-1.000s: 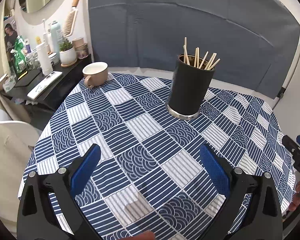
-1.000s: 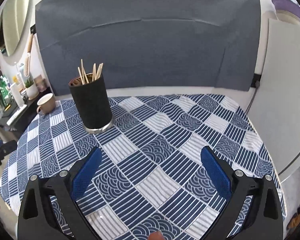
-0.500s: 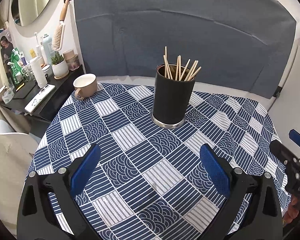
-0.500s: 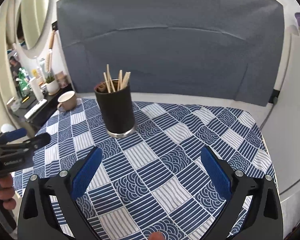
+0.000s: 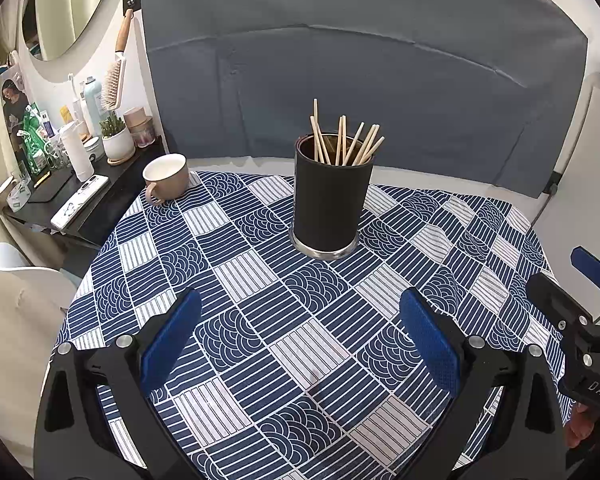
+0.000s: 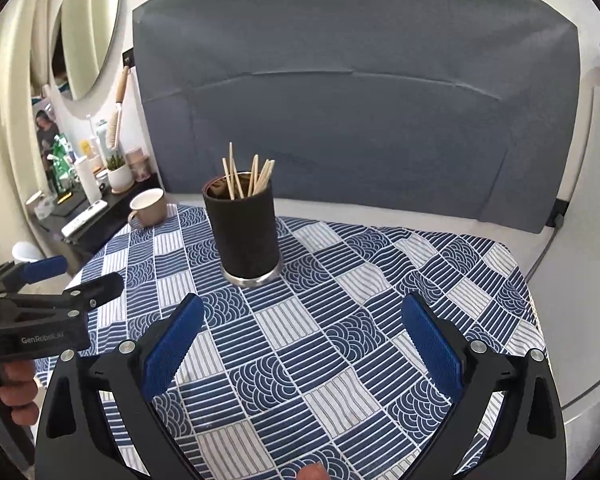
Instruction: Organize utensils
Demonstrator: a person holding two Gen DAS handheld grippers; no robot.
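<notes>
A black cylindrical holder (image 5: 330,200) with several wooden chopsticks (image 5: 346,140) upright in it stands on the blue patterned tablecloth (image 5: 260,320). It also shows in the right wrist view (image 6: 244,232), with the chopsticks (image 6: 248,176) sticking out of it. My left gripper (image 5: 300,344) is open and empty, above the cloth, short of the holder. My right gripper (image 6: 300,344) is open and empty, also short of the holder. Each gripper shows at the other view's edge.
A beige mug (image 5: 166,176) stands at the table's far left corner. A dark side shelf (image 5: 60,196) with bottles, a plant pot and remotes lies left of the table. A grey fabric panel (image 5: 360,60) stands behind. A white chair (image 5: 24,272) is at left.
Both grippers have pulled back and risen a little, so the holder sits farther off and nearer the middle of each view. Both stayed open and empty.
</notes>
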